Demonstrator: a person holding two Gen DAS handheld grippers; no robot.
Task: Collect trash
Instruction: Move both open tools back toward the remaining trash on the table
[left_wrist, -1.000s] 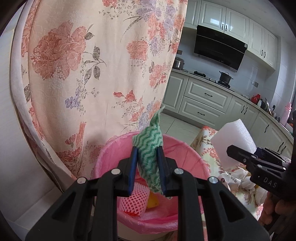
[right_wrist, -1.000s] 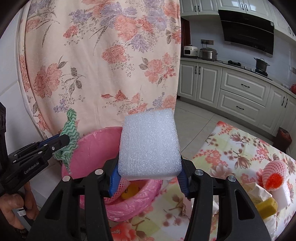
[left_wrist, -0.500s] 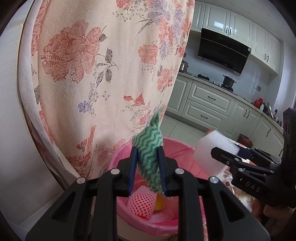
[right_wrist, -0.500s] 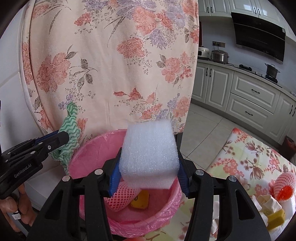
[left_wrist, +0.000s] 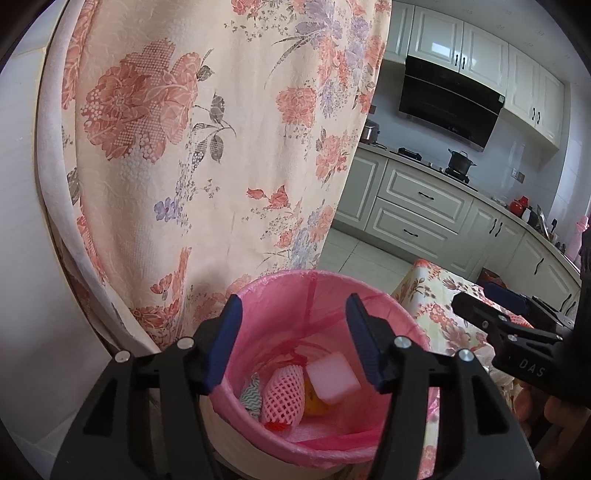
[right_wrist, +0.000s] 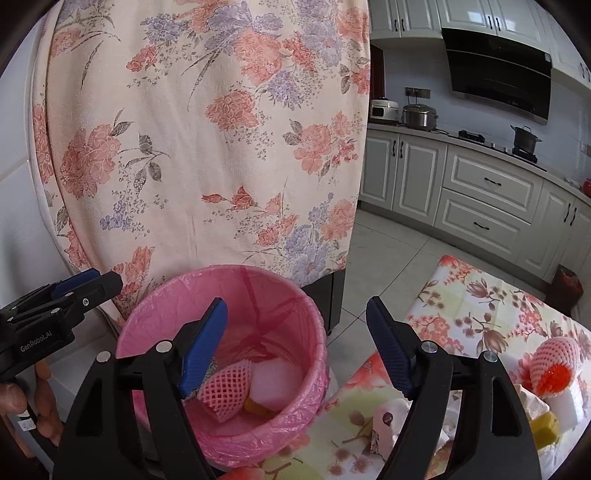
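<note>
We are hovering left gripper (left_wrist: 293, 341) and right gripper (right_wrist: 297, 345) over pink-lined bin (left_wrist: 369, 295), both jaws opening with nothing between, foam block (left_wrist: 332, 376) and green rag (left_wrist: 251, 393) lying inside.

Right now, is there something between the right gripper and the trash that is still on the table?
Nothing visible blocks it. The right gripper, jaws opening and empty, hangs over the pink bin. The red net-wrapped piece and yellow block lie on the floral tablecloth to its right, with open space between.
</note>
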